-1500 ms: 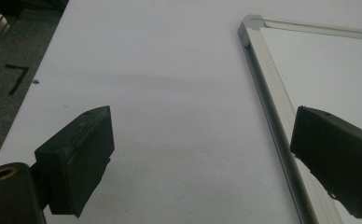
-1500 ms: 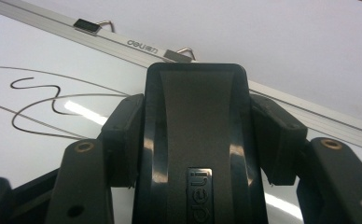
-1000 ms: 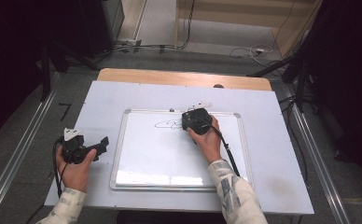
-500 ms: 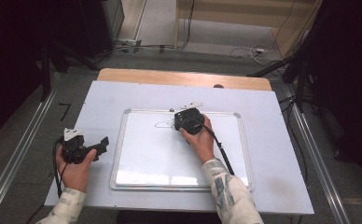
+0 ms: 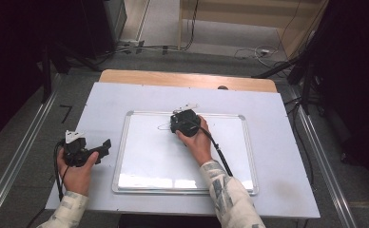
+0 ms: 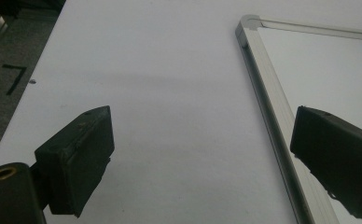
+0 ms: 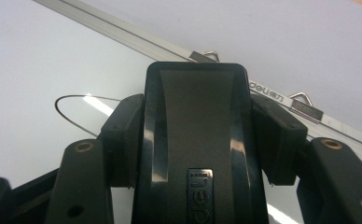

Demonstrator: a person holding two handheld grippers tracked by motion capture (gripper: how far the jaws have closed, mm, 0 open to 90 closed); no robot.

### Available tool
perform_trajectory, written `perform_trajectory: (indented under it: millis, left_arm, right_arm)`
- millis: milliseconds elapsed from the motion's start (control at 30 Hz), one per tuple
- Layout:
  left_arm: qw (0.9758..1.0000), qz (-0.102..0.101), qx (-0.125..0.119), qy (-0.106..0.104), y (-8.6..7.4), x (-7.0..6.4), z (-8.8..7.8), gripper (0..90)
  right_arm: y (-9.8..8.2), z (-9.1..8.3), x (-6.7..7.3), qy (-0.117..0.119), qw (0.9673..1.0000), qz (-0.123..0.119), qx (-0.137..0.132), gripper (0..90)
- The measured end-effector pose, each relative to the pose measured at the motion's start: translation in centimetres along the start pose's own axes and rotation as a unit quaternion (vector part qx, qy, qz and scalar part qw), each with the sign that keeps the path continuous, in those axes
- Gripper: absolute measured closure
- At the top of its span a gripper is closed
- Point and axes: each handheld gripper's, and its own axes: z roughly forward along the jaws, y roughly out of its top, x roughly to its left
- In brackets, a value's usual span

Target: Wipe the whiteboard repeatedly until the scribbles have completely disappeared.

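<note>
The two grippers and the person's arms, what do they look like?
Both are black. The left gripper has blocky, flat-faced claw pads, brass-coloured screw heads and a white tag on top. The right gripper trails a black cable over the whiteboard. The sleeves are light with a grey camouflage-like print.

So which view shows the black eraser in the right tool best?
The right gripper view: the eraser sits large and centred, clamped between both jaws over the whiteboard. In the high view the right tool and hand hide it. The left gripper view has the board's frame and open jaws.
</note>
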Motion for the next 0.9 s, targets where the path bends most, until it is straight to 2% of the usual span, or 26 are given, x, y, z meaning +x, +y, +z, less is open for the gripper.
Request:
perform_trajectory:
  millis: [900]
  left_arm:
    - [1.0000,0.001,0.000,-0.001,0.0,0.0,-0.1,6.7]
  right_arm:
    - [1.5,1.2,4.6,0.027,0.9989,-0.038,0.001,39.0]
